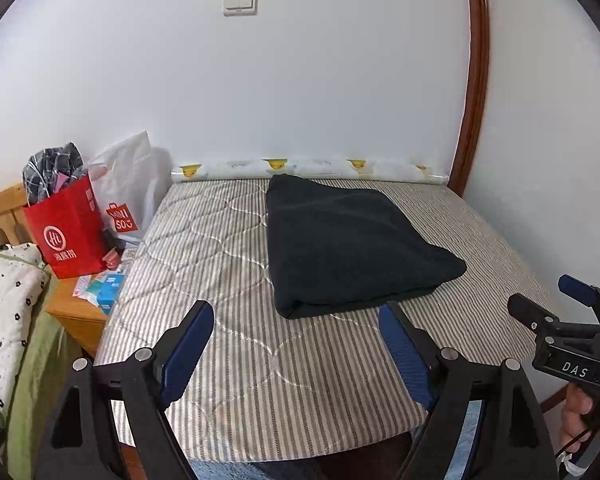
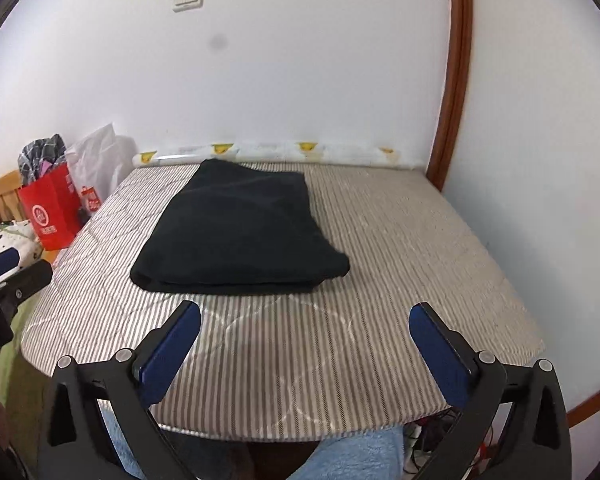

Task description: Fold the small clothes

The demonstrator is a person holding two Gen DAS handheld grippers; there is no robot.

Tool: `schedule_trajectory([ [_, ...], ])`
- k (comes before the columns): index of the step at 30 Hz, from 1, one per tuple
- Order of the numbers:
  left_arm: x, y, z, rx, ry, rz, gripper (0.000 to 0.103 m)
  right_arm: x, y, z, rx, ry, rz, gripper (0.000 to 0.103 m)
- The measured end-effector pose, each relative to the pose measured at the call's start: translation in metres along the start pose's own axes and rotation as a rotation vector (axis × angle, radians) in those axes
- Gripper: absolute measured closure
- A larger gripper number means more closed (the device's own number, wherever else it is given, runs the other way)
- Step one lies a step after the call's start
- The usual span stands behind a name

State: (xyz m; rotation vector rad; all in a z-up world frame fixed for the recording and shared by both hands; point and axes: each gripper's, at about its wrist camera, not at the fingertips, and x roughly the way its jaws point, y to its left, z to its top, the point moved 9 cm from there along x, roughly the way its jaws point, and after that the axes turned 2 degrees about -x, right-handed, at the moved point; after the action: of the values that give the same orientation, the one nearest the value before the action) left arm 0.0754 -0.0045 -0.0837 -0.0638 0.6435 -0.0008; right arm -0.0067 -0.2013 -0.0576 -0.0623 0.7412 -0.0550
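Two bags, a red paper bag (image 1: 70,236) and a white plastic bag (image 1: 130,184), stand at 9 o'clock off the striped tabletop (image 1: 260,360). Folded flat, the dark garment (image 1: 348,244) lies at 12 o'clock, apart from both the left gripper (image 1: 296,344) and right gripper (image 2: 304,344), jaws spread, empty. Only the left view shows a hand (image 1: 580,416).

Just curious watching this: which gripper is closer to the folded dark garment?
Left, marginally. The left gripper hangs open just before the folded dark garment; the right gripper hangs open slightly farther back, off its right corner.
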Motion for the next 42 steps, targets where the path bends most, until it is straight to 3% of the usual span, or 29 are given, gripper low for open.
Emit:
schedule_trajectory([
  [42, -0.003, -0.006, -0.001, 0.000, 0.007, 0.005, 0.019, -0.019, -0.015, -0.001, 0.031, -0.021, -0.019, 0.000],
])
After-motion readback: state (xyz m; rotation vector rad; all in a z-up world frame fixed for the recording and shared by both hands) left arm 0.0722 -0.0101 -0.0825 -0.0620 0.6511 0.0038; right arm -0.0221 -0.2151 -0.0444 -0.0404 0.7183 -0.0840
